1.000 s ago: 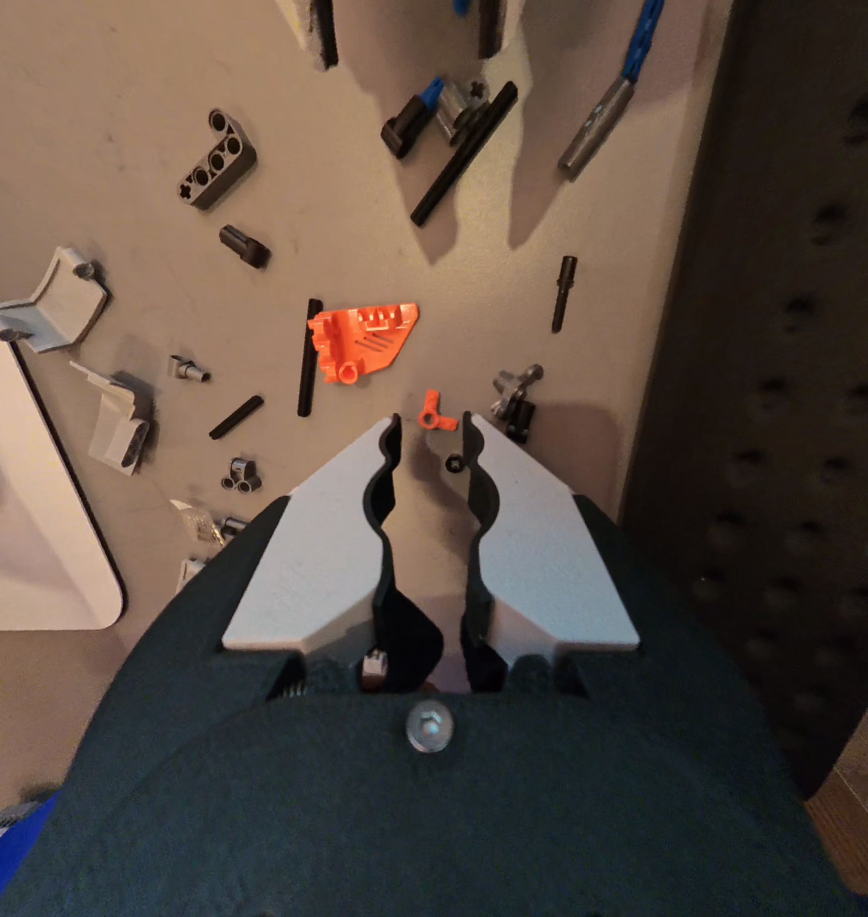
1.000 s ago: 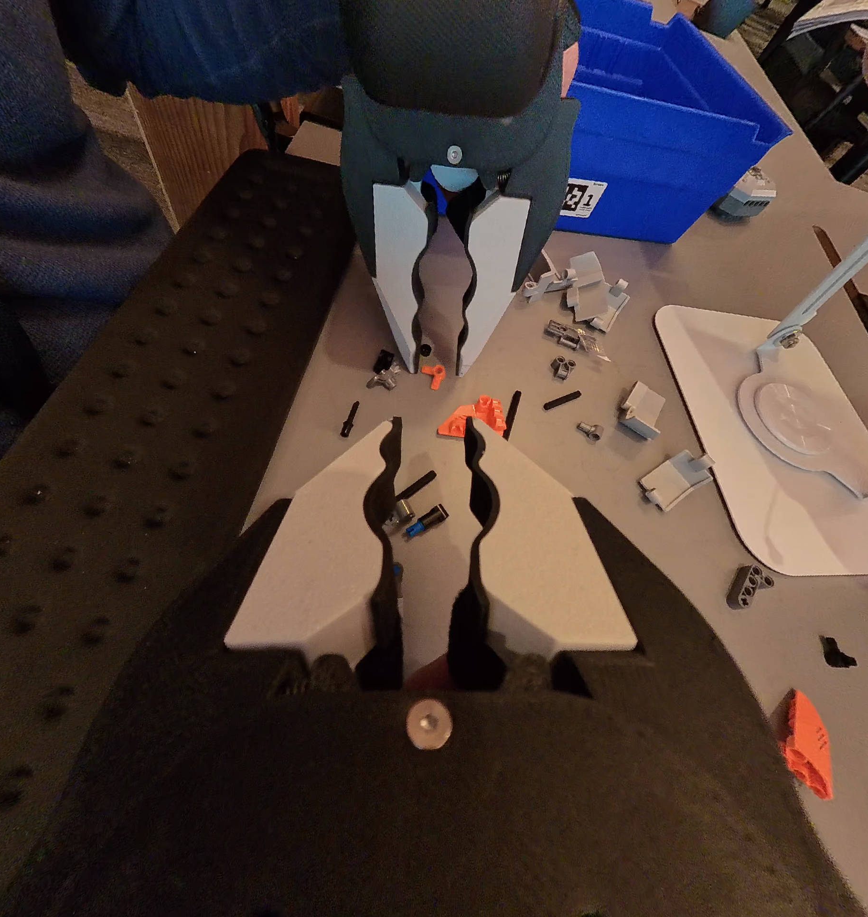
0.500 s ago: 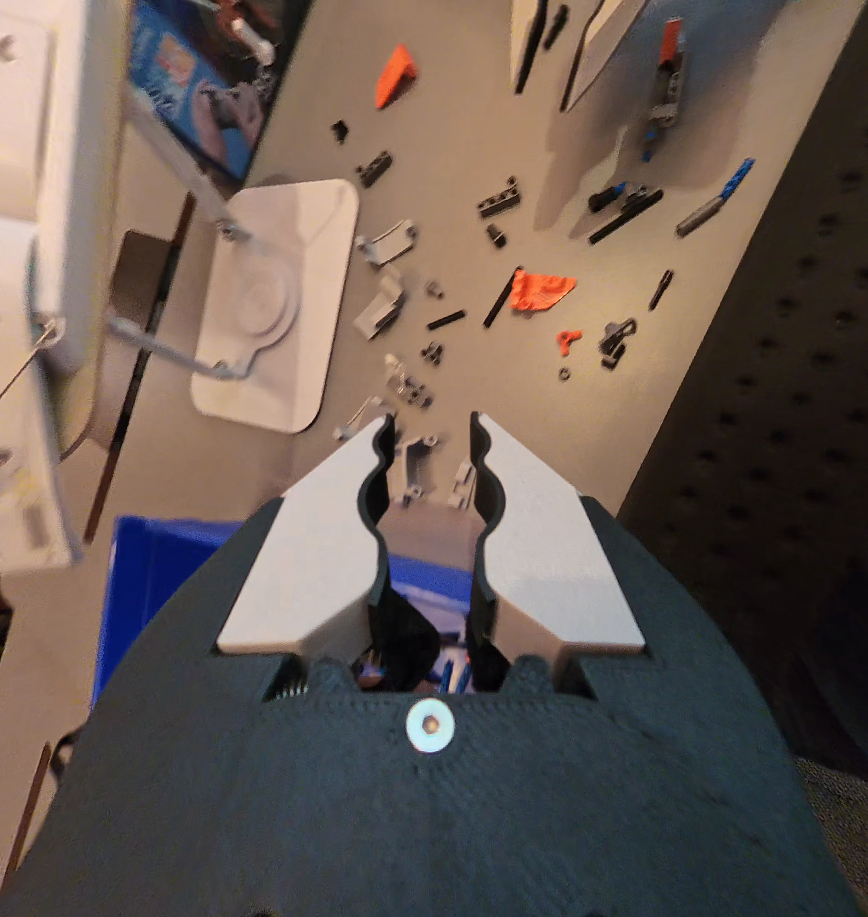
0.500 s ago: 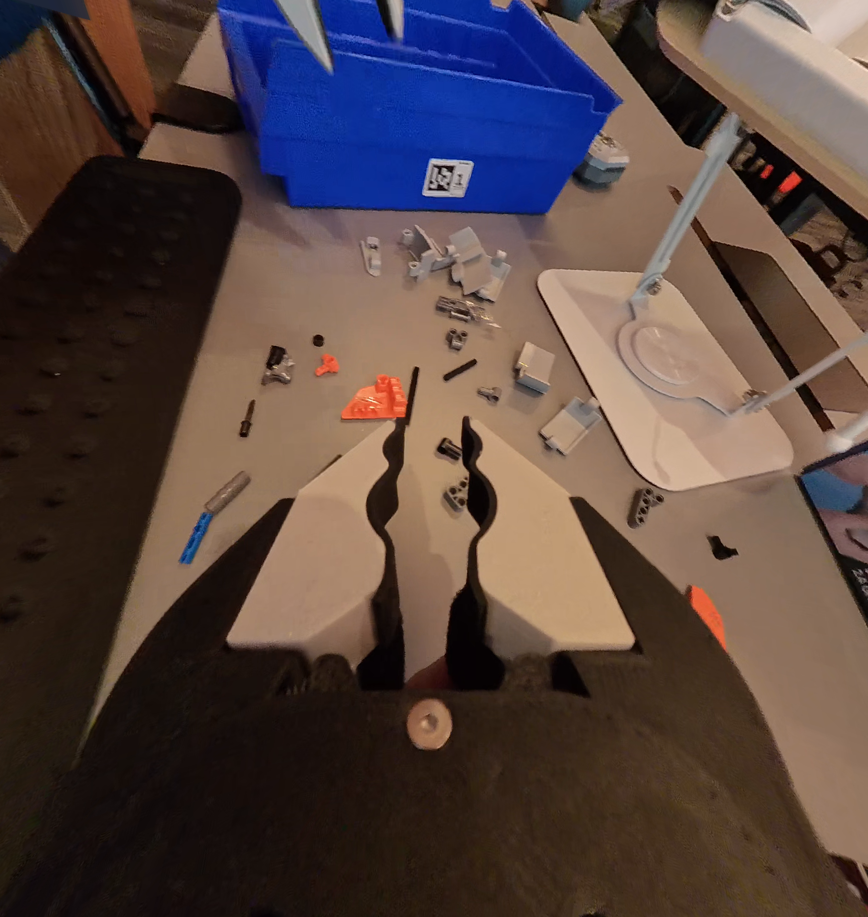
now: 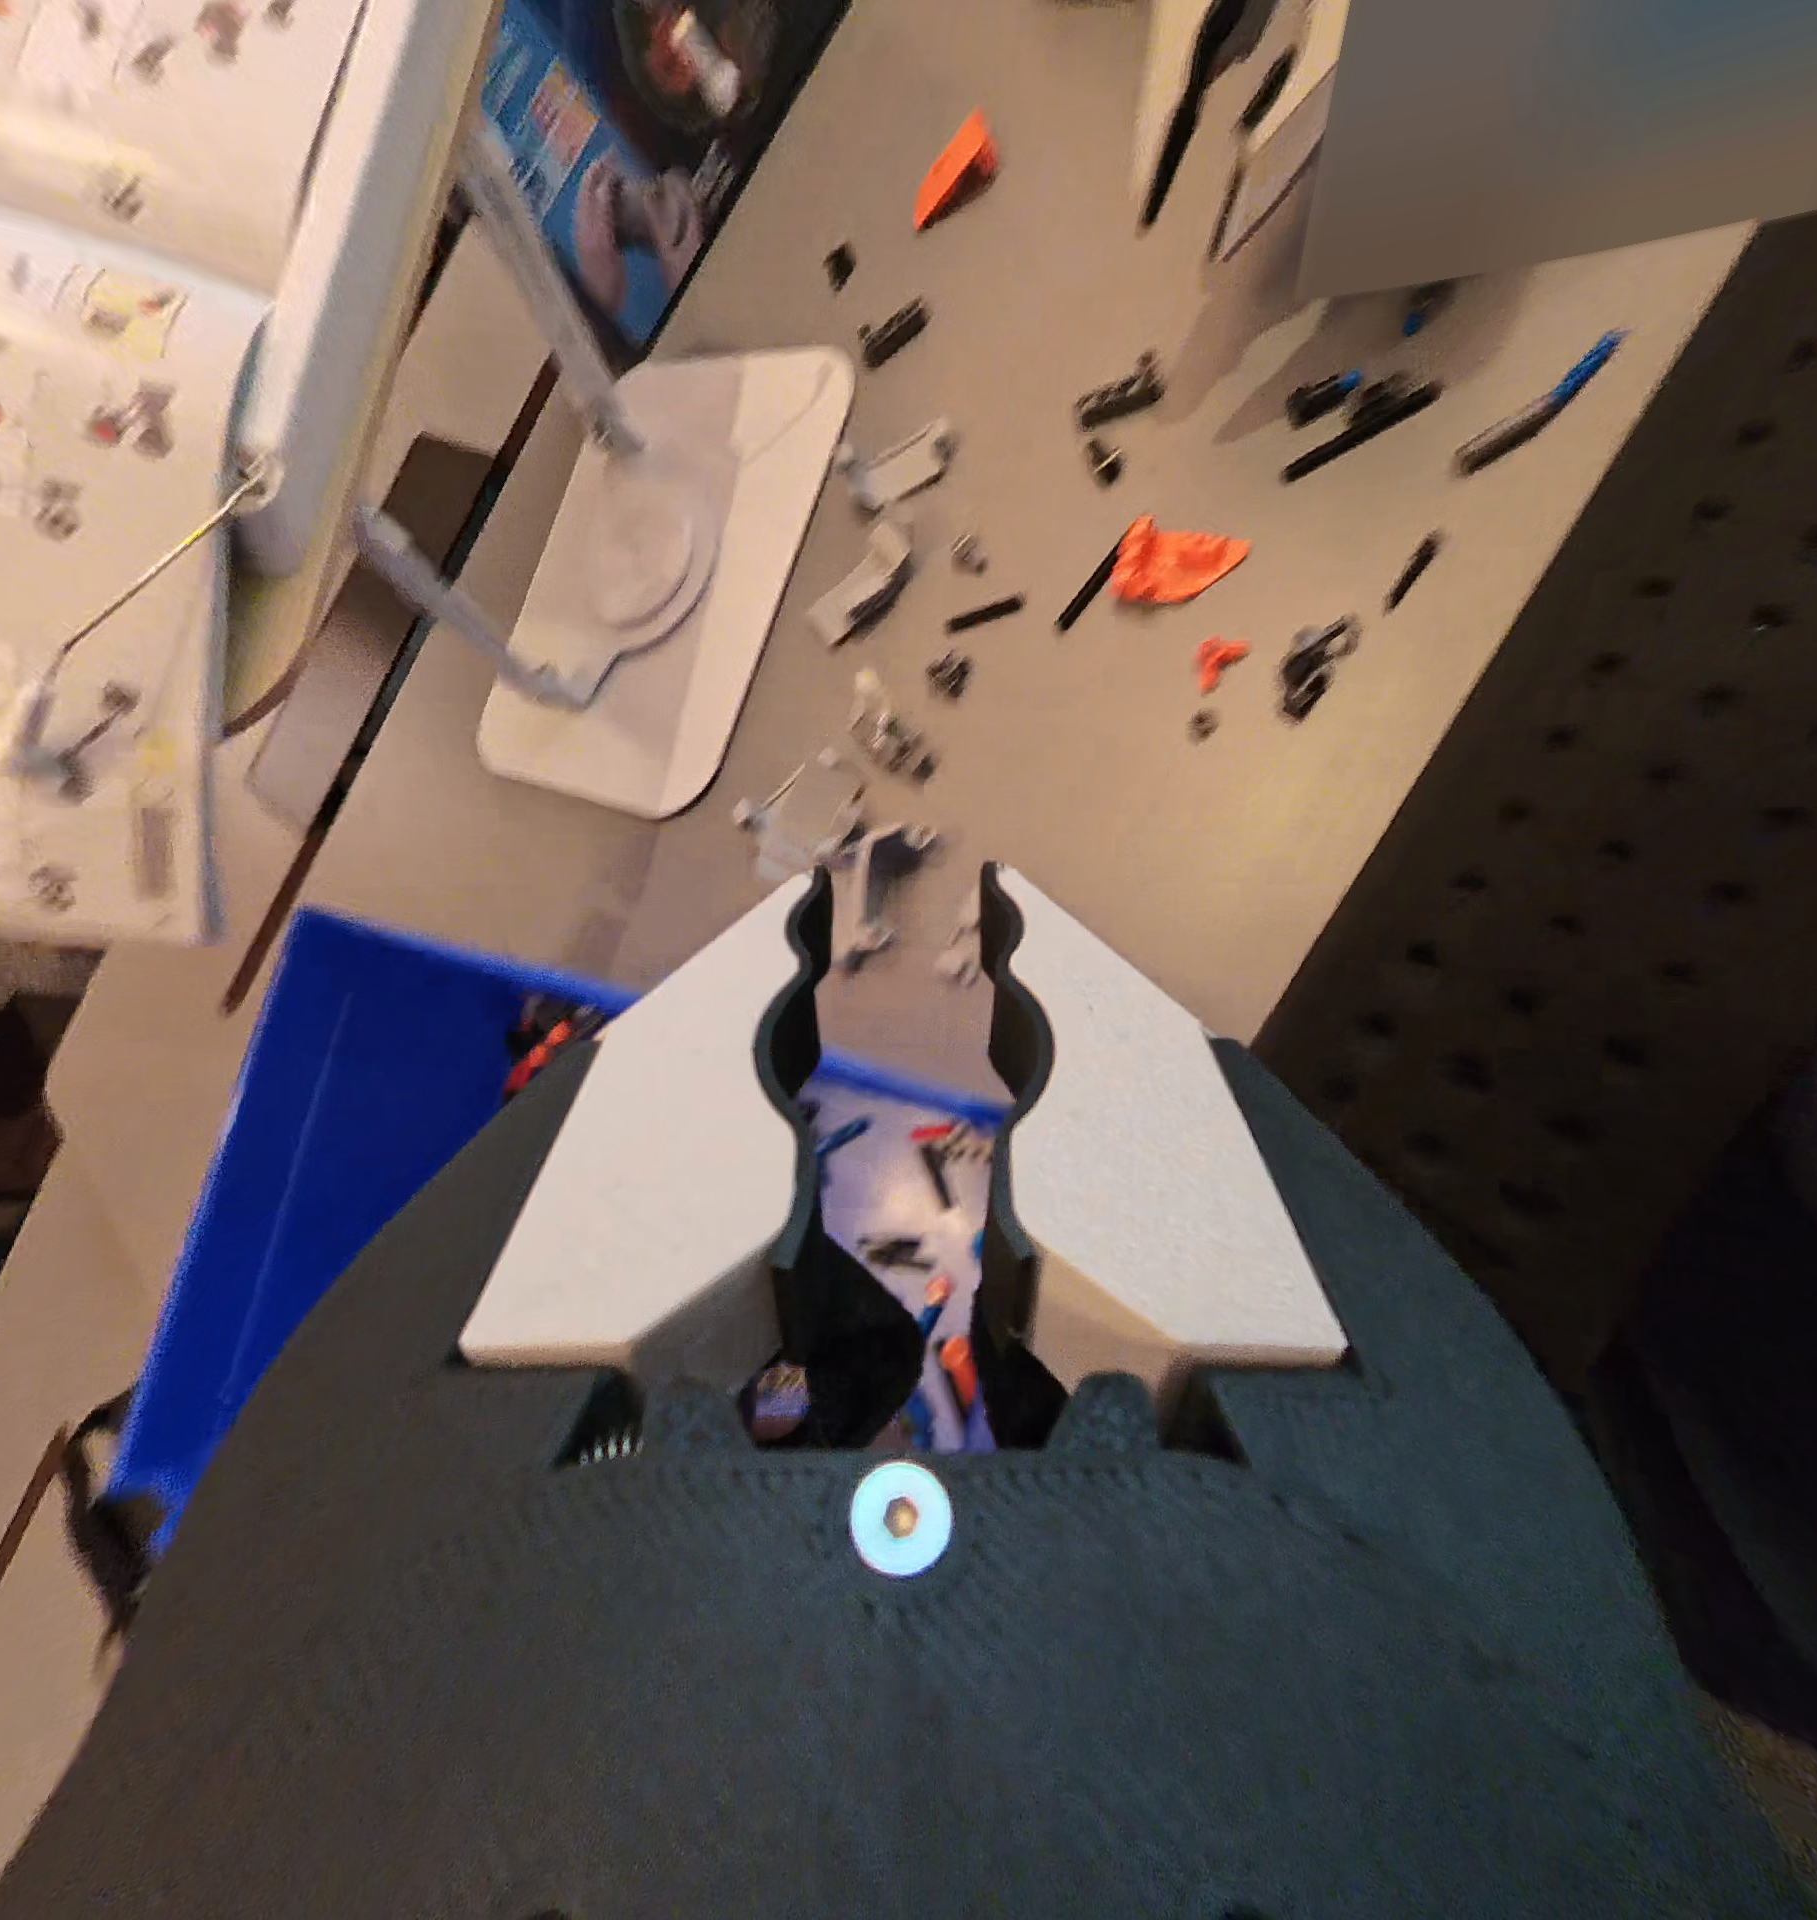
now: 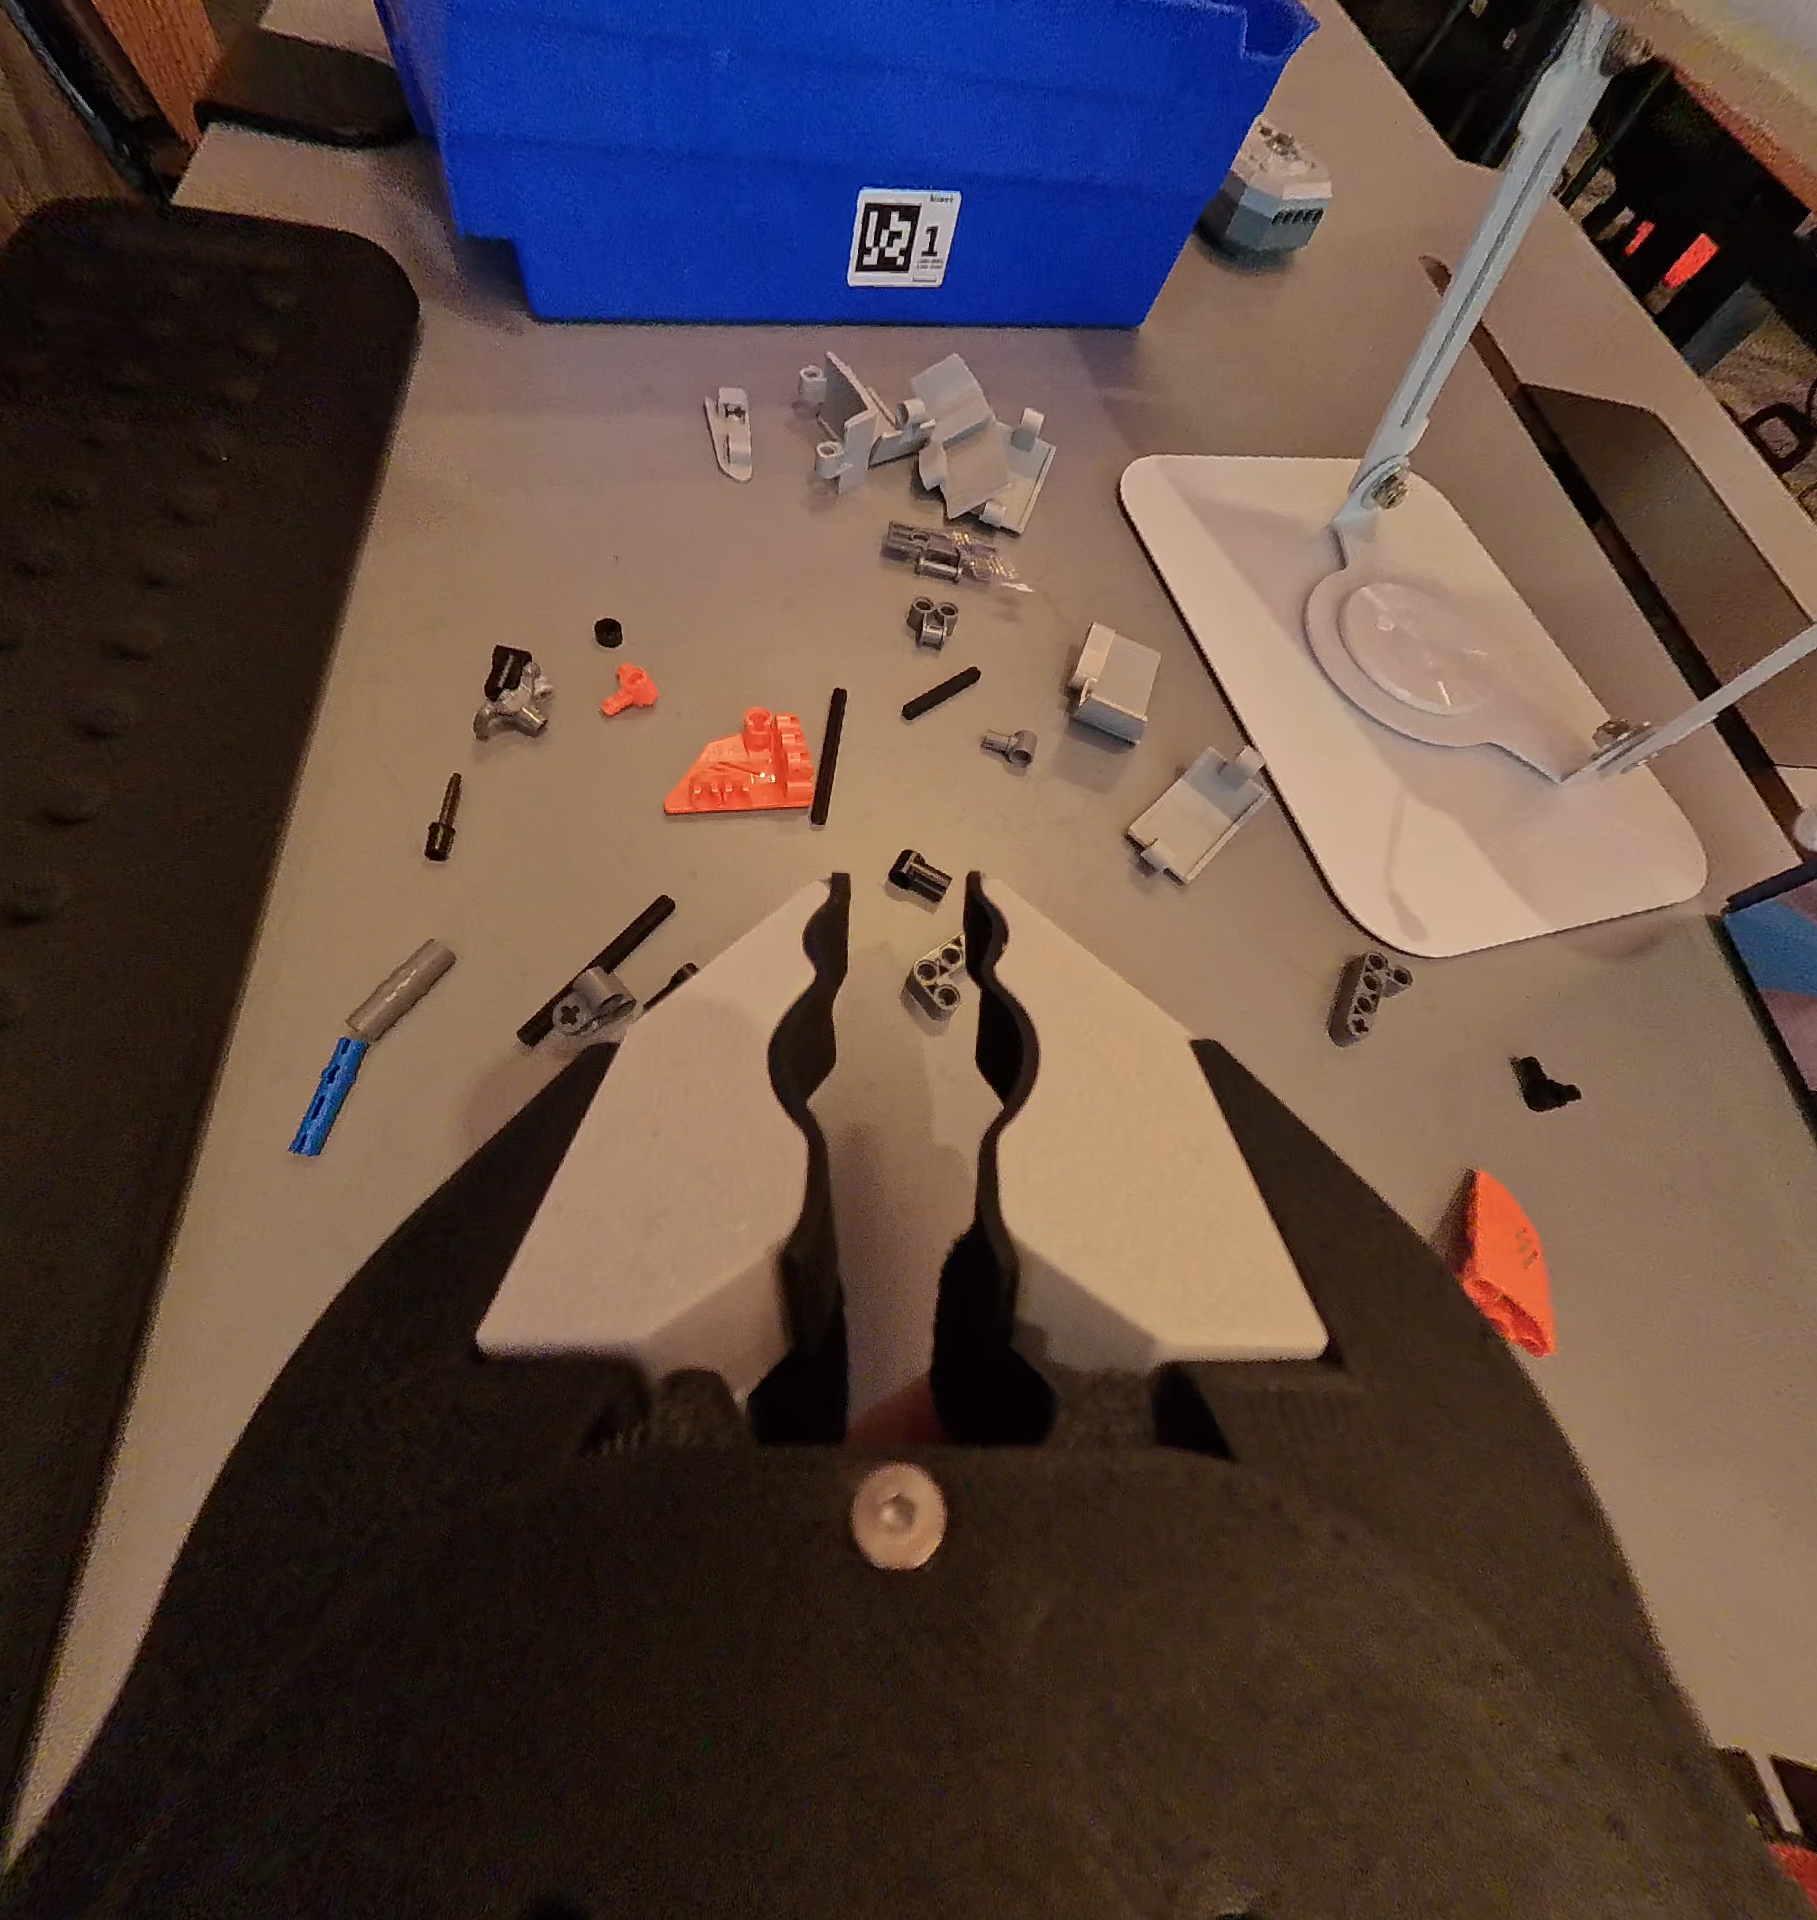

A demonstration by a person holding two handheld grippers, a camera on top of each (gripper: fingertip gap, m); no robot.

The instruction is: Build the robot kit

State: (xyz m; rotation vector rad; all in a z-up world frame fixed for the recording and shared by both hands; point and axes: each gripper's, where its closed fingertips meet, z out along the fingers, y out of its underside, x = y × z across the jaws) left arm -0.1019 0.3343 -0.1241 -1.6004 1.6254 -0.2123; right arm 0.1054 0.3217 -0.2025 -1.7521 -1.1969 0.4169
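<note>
The right gripper hangs low over the middle of the bench, its fingers parted and holding nothing. Nearest it are two pieces: a short black connector just beyond the fingertips, between them and slightly right of centre, and a small dark grey holed beam seen in the gap, close against the right-hand finger, its long axis slanting up to the right. A second grey holed beam lies well apart to the right, near the white stand base.

Farther out towards the far edge lie an orange panel with a long black axle just beside it, a small orange pin, and a heap of light grey panels before the blue bin. Another orange panel sits at the near right. A grey and blue rod lies by the black studded mat along the left edge.

The left gripper is raised above the blue bin, fingers apart and empty, the view blurred; loose small parts show in the bin below. The right gripper is much the nearer to the bench pieces.
</note>
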